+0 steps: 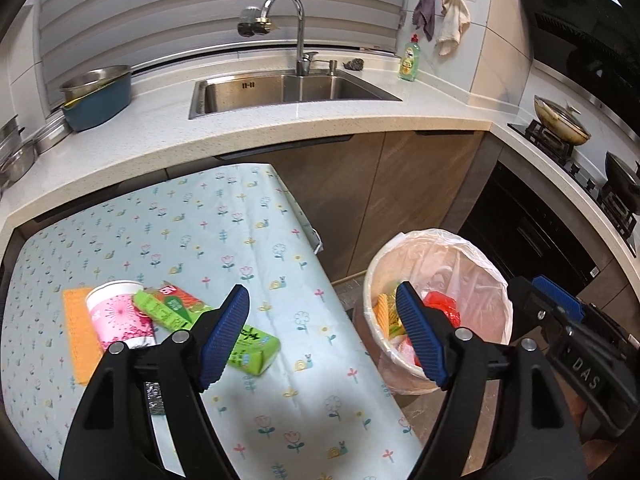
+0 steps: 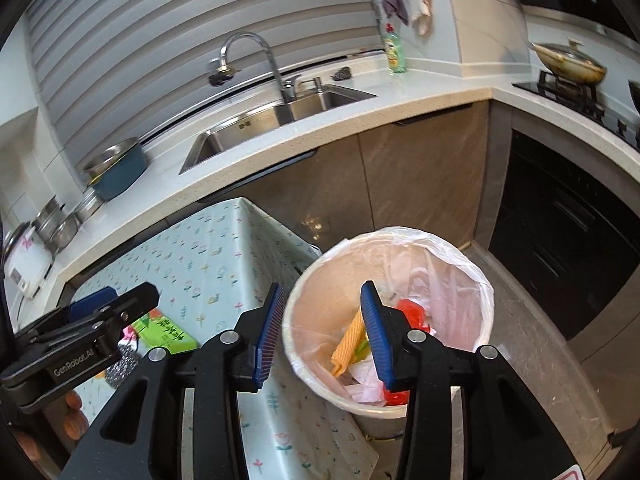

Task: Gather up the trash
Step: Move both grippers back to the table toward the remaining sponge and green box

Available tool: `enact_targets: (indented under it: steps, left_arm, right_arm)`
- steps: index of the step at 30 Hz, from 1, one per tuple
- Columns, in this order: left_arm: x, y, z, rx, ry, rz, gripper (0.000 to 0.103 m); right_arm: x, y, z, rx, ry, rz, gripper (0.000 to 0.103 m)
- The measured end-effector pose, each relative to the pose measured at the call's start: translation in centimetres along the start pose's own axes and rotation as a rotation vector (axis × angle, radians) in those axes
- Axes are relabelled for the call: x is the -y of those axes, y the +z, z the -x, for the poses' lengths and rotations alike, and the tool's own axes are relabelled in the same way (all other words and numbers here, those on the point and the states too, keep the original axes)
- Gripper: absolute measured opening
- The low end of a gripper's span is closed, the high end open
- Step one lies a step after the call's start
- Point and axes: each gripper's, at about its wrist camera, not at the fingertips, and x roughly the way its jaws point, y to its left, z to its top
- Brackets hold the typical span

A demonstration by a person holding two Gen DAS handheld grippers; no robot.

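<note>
A white trash bin lined with a clear bag stands on the floor right of the table; it holds an orange cloth and red wrappers. On the floral tablecloth lie a pink paper cup, an orange cloth, a green and red carton, a green box and a steel scourer. My left gripper is open and empty over the table's right edge. My right gripper is open and empty above the bin's left rim.
A counter with a steel sink, faucet and dish soap runs behind. A blue pot sits at left. A stove with pans and a dark oven stand at right. Brown cabinet doors face the bin.
</note>
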Motion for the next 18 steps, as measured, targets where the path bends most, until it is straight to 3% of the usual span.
enact_targets:
  steps: [10,18]
  left_arm:
    - [-5.0,-0.9,2.8,0.035,0.071,0.066,0.074]
    - [-11.3,-2.7,3.7,0.007,0.143,0.151,0.079]
  right_arm:
    - [-7.1,-1.5,0.8,0.004,0.034,0.155,0.045]
    - [-12.5,-3.2,0.0,-0.028,0.078,0.246,0.045]
